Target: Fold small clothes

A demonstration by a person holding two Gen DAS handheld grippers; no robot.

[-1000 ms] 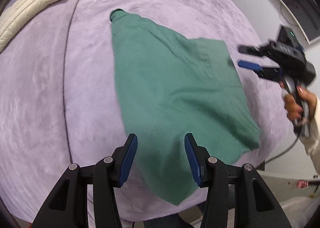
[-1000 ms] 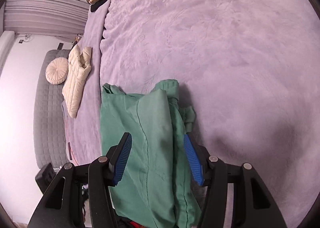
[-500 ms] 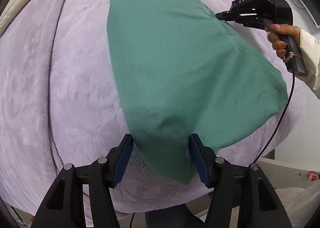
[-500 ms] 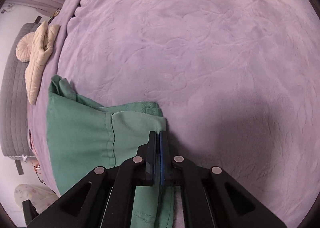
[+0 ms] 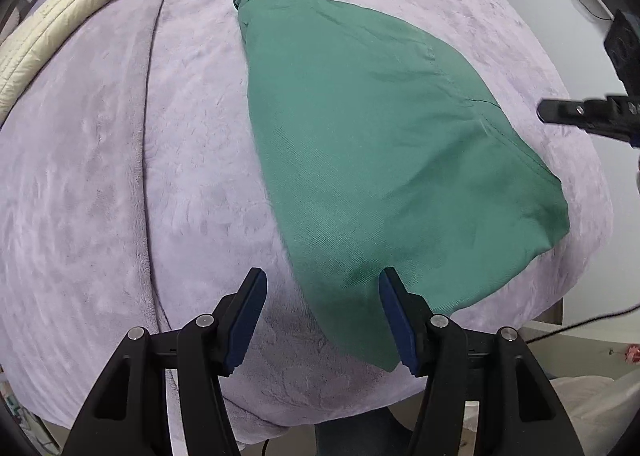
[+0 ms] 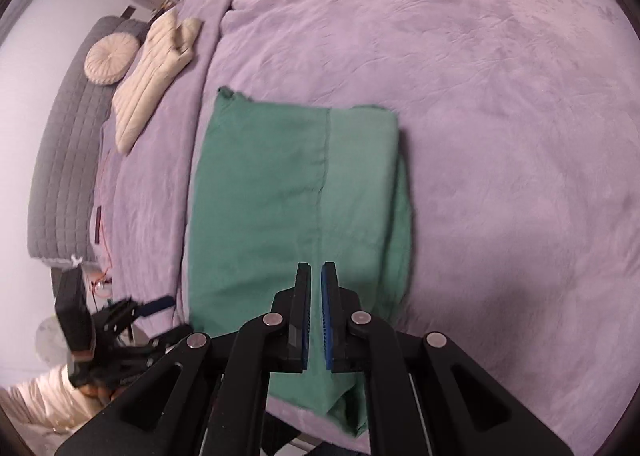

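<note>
Finding: the green garment (image 5: 384,159) now lies flat on the lavender bed cover (image 5: 120,195). Half a second ago the right tool (image 6: 316,276) was pinched shut on its edge and the cloth stood lifted in a taut sheet; that grip has since been given up. The right tool's pads now stand a narrow slit apart with nothing between them, hovering above the near portion of the cloth. The left tool (image 5: 322,288) is spread wide and empty, as it was half a second ago, with the garment's near corner lying between and below its pads, not gripped.

Judgement: one fold appears complete and has been laid down. Both tools are free for the next fold, or for smoothing.

Condition of the garment: in the right wrist view it (image 6: 296,207) occupies the centre of the frame as a roughly rectangular panel. A straight seam runs down its length. A second layer shows along its right edge, slightly offset from the top layer. The far left corner is a little bunched. In the left wrist view the surface is mostly smooth, with shallow creases toward the right of the frame.

Also noted: a cream quilted jacket (image 5: 68,11) at the upper left, well apart from the garment.
</note>
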